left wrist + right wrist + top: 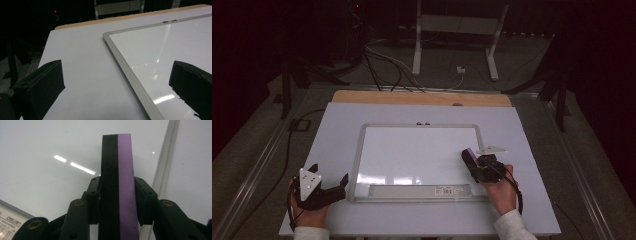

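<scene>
A framed whiteboard (362, 150) lies flat in the middle of the white table. My right gripper (472, 161) is over the board's right side, shut on a whiteboard eraser (117, 182) that has a black felt side and a purple side; it stands on edge between the pads (93, 197). In the high view the eraser (469, 155) sticks out toward the board's middle. My left gripper (329, 180) rests at the board's lower left corner, open, with nothing between its fingers (40, 85); the whiteboard's frame (130, 72) runs between them.
A labelled tray strip (422, 190) runs along the board's near edge. A wooden table edge (422, 97) shows behind the white sheet. Beyond it are cables (387, 65) and a white stand (457, 45) on the dark floor.
</scene>
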Motion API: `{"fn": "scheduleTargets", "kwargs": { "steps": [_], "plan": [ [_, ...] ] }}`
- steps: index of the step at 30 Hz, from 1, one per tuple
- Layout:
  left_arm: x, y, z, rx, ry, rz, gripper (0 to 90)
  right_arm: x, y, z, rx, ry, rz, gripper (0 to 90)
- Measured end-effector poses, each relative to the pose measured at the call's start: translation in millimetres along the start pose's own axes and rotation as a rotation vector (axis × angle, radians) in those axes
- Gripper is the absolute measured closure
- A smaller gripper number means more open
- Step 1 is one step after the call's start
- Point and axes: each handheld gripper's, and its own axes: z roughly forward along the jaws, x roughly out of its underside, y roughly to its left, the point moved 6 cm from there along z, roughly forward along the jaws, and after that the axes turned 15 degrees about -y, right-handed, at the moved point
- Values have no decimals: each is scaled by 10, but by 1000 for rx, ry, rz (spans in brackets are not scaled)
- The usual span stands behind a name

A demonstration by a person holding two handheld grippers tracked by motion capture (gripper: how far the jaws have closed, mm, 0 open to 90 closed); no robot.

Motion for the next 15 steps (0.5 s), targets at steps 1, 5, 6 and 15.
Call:
{"fn": "scheduleTargets", "kwargs": {
  "steps": [1,5,6,15],
  "plan": [
    [0,-1,0,0,0,1,5,11,-10,-17,6,0,4,624],
    [-2,-4,0,0,1,4,5,51,-23,-71,18,2,24,626],
    [-2,-6,0,0,1,4,5,62,-20,-85,21,5,32,626],
    [-7,-8,-3,-2,-2,2,5,186,56,-240,18,22,36,548]
  ]
}}
